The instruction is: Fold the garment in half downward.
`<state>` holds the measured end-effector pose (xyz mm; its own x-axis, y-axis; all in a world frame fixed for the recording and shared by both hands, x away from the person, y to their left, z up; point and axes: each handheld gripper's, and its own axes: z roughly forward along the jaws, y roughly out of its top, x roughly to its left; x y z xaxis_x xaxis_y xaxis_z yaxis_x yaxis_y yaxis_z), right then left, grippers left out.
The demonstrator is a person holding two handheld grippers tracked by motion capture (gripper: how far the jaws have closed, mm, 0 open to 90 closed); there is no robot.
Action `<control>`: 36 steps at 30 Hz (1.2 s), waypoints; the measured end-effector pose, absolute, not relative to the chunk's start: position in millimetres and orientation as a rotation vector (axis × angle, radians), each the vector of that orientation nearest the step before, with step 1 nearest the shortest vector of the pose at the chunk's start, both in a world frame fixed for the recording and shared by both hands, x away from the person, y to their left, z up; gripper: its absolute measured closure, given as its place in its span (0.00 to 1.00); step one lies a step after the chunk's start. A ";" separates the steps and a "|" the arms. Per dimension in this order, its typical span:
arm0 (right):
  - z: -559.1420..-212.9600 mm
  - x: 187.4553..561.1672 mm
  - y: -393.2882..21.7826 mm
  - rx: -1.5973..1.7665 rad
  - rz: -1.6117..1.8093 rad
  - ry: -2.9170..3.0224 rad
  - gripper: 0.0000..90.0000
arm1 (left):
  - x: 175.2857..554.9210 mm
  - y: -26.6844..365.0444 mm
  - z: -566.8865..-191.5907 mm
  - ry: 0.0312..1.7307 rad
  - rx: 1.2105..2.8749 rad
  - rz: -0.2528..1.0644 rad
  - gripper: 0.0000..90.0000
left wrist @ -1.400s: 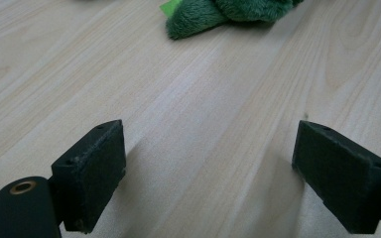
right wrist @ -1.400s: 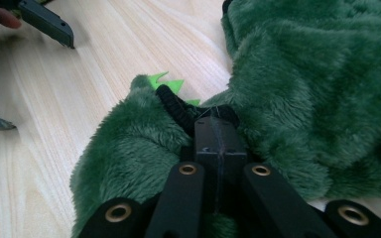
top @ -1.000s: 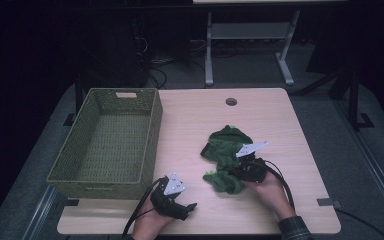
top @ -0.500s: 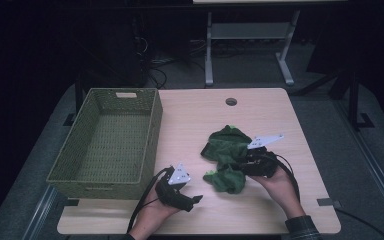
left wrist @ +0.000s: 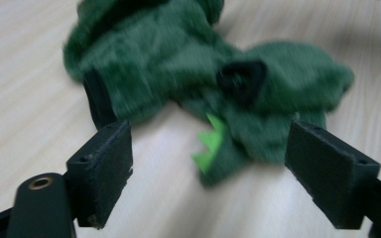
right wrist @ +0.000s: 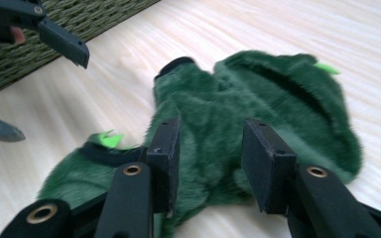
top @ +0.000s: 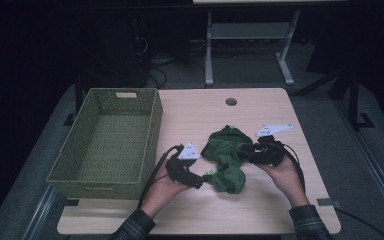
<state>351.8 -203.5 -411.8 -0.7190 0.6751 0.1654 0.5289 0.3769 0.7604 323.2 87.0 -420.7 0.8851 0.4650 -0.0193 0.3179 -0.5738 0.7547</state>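
my right claw [top: 247, 152] sits low over the green plush cloth [top: 227, 157], pads partly parted with a fold of the fur between them; in the right claw view the pads [right wrist: 166, 148] flank the pile and i cannot tell that they press it. its jaws have just been opening, so i judge the pinch is loosened rather than firm. my left claw [top: 206, 178] stands wide, empty, its jaws just starting to close, aimed at the near lump of the same cloth; in the left claw view the cloth [left wrist: 203, 84] lies just beyond the pads with bare counter between them. it looks set to take the near end while the right minds the far end, so the bundle can be lifted or spread by two corners.

the cloth lies crumpled on the counter [top: 260, 107], right of the middle, with bright green spikes [left wrist: 209, 144] poking out. the woven basket [top: 145, 135] stands empty at the left, near my left hand, well apart from the cloth. a round hole [top: 231, 101] sits at the counter's far edge. nothing lies between the cloth and the basket; my own trailing cables are the only clutter.
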 end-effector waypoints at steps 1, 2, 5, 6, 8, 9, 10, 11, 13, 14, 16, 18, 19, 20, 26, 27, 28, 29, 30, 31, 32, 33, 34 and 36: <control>-411.3 353.2 -204.4 1.092 1.264 2.454 0.65 | 327.8 84.2 -417.6 0.549 2.226 0.232 0.23; -410.5 355.5 -205.9 1.099 1.266 2.449 0.65 | 330.6 82.4 -415.8 0.542 2.226 0.236 0.24; -408.8 361.6 -209.8 1.101 1.278 2.426 0.66 | 342.7 74.4 -408.7 0.523 2.222 0.258 0.27; -408.3 363.7 -210.4 1.113 1.268 2.429 0.65 | 347.5 71.2 -406.5 0.522 2.216 0.269 0.28; -406.5 369.6 -212.7 1.108 1.246 2.420 0.66 | 358.7 66.1 -401.0 0.521 2.215 0.288 0.30; -405.3 372.4 -214.2 1.121 1.245 2.408 0.66 | 364.5 63.8 -398.5 0.520 2.209 0.291 0.32; -404.3 376.0 -216.3 1.119 1.252 2.397 0.66 | 370.2 61.3 -396.4 0.521 2.200 0.294 0.34; -403.2 379.9 -217.9 1.133 1.238 2.396 0.66 | 376.0 58.6 -395.0 0.523 2.195 0.301 0.35; -401.7 387.8 -221.2 1.145 1.232 2.374 0.66 | 387.7 53.9 -393.0 0.522 2.197 0.320 0.39; -401.6 390.9 -222.5 1.146 1.233 2.373 0.65 | 393.3 51.9 -392.7 0.528 2.195 0.325 0.41; -402.4 399.5 -224.3 1.156 1.209 2.367 0.66 | 407.2 49.0 -394.1 0.532 2.201 0.331 0.47; -404.4 404.9 -225.2 1.163 1.208 2.358 0.66 | 417.8 46.9 -398.5 0.546 2.206 0.330 0.50; -407.0 407.8 -226.0 1.170 1.211 2.352 0.66 | 423.4 45.7 -402.2 0.551 2.214 0.324 0.51; -410.6 411.1 -226.9 1.179 1.207 2.352 0.66 | 430.5 44.4 -407.7 0.562 2.225 0.313 0.52; -436.3 427.2 -226.8 1.254 1.147 2.403 0.65 | 457.9 40.5 -441.0 0.622 2.265 0.261 0.54; -440.2 429.8 -226.4 1.261 1.132 2.414 0.64 | 460.6 40.8 -444.6 0.627 2.274 0.251 0.54; -442.5 431.2 -226.2 1.267 1.126 2.420 0.65 | 463.7 40.6 -448.9 0.641 2.278 0.241 0.54; -445.6 432.9 -226.1 1.273 1.114 2.427 0.65 | 466.4 40.8 -452.2 0.647 2.279 0.232 0.54; -448.6 434.7 -226.2 1.276 1.104 2.429 0.65 | 468.5 40.6 -454.8 0.655 2.271 0.225 0.54; -451.3 436.4 -226.7 1.286 1.097 2.434 0.65 | 470.9 40.5 -456.9 0.661 2.267 0.224 0.54; -454.5 438.1 -226.9 1.305 1.097 2.435 0.66 | 472.6 40.1 -458.3 0.668 2.265 0.219 0.55; -457.0 439.3 -227.2 1.308 1.090 2.441 0.68 | 473.9 39.7 -459.4 0.674 2.265 0.215 0.55; -458.7 440.1 -227.2 1.309 1.089 2.448 0.69 | 476.1 39.4 -460.8 0.676 2.272 0.209 0.55; -462.0 441.3 -226.8 1.305 1.075 2.459 0.73 | 478.0 39.1 -462.3 0.677 2.268 0.208 0.58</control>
